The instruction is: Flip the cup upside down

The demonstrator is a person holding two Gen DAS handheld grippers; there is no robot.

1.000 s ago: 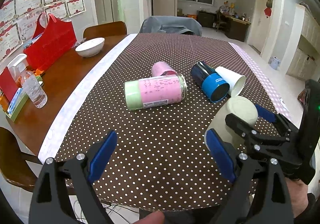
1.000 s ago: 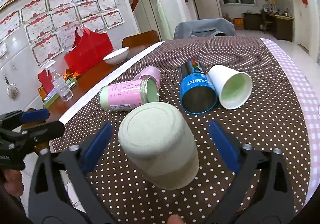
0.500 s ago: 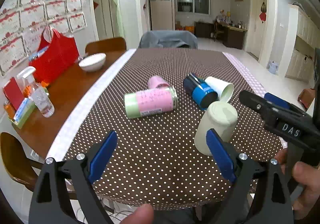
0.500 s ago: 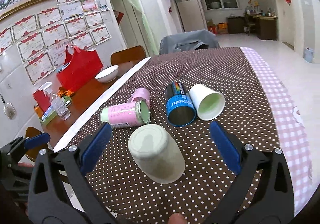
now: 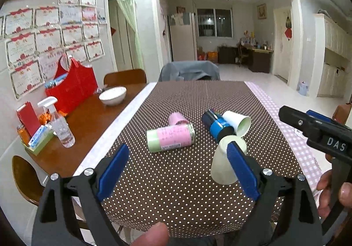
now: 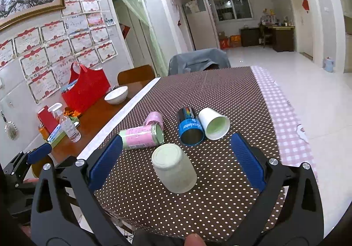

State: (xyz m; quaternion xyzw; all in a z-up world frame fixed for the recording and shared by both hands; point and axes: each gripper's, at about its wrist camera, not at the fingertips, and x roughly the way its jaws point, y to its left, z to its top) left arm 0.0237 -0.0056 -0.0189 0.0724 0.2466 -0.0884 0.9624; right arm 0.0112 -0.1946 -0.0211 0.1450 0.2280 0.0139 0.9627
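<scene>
The pale green cup (image 6: 173,167) stands upside down, base up, on the brown dotted tablecloth (image 6: 215,96) near the front edge. It also shows in the left wrist view (image 5: 222,162), partly behind my left gripper's right finger. My right gripper (image 6: 176,160) is open and empty, pulled back from the cup, its blue pads wide on either side. My left gripper (image 5: 178,162) is open and empty, to the cup's left. The right gripper's body shows at the right of the left wrist view.
Behind the cup lie a pink-and-green jar (image 6: 142,137), a small pink cup (image 6: 154,119), a blue can (image 6: 189,128) and a white paper cup (image 6: 214,122). On the wooden table (image 5: 88,118) at left are a white bowl (image 5: 112,95), a red bag (image 5: 72,85) and a spray bottle (image 5: 61,129).
My right gripper has let go of the green cup and drawn back and up. The cup now stands free, upside down. My left gripper has also pulled back and risen.
</scene>
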